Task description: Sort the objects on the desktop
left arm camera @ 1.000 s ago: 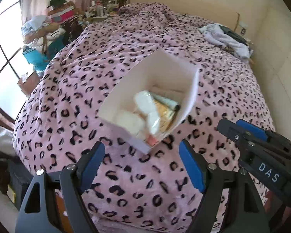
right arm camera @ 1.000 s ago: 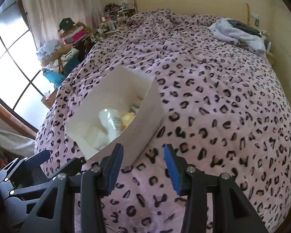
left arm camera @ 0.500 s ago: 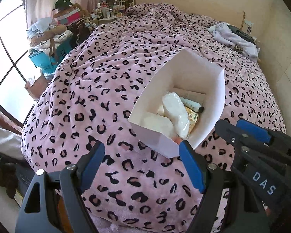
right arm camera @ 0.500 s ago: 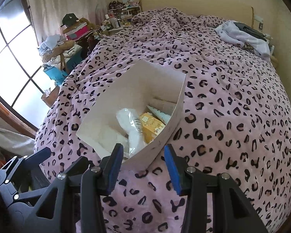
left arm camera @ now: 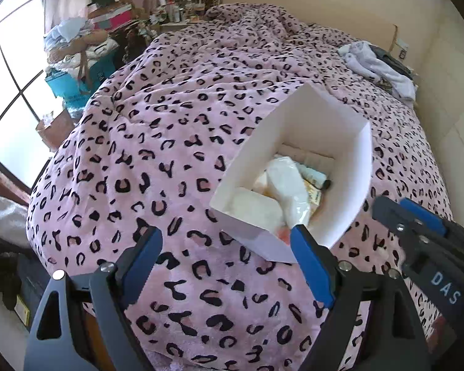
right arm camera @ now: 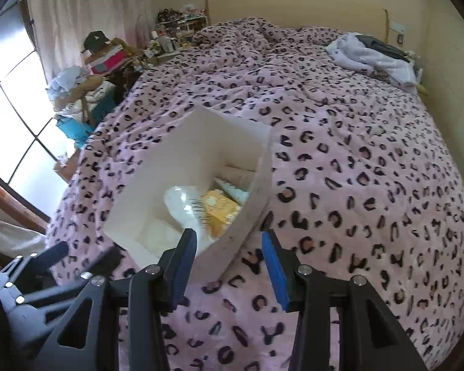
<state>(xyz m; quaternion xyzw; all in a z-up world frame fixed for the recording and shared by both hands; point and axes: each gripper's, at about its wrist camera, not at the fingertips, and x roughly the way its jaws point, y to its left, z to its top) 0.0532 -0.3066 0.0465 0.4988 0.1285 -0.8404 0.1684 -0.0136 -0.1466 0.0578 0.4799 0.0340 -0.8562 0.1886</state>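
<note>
We note the box [left arm camera: 297, 142] resting on the bedspread [left arm camera: 176, 142], packets [left arm camera: 289, 185] lying inside it, the clothes pile [left arm camera: 377, 61] behind it to the right, and cluttered shelves [left arm camera: 185, 3] behind at left.

A home bedroom. Large bed under a pink fleece blanket with black leopard spots [right arm camera: 340, 154], crumpled white and dark clothes [right arm camera: 374, 54] at its far right corner. Cluttered bedside shelf of bottles and jars [right arm camera: 179, 31] far left, heaped laundry and boxes topped by a black cap [right arm camera: 96, 38], pale curtain [right arm camera: 86, 9] beside a paned window [right arm camera: 12, 117].
</note>
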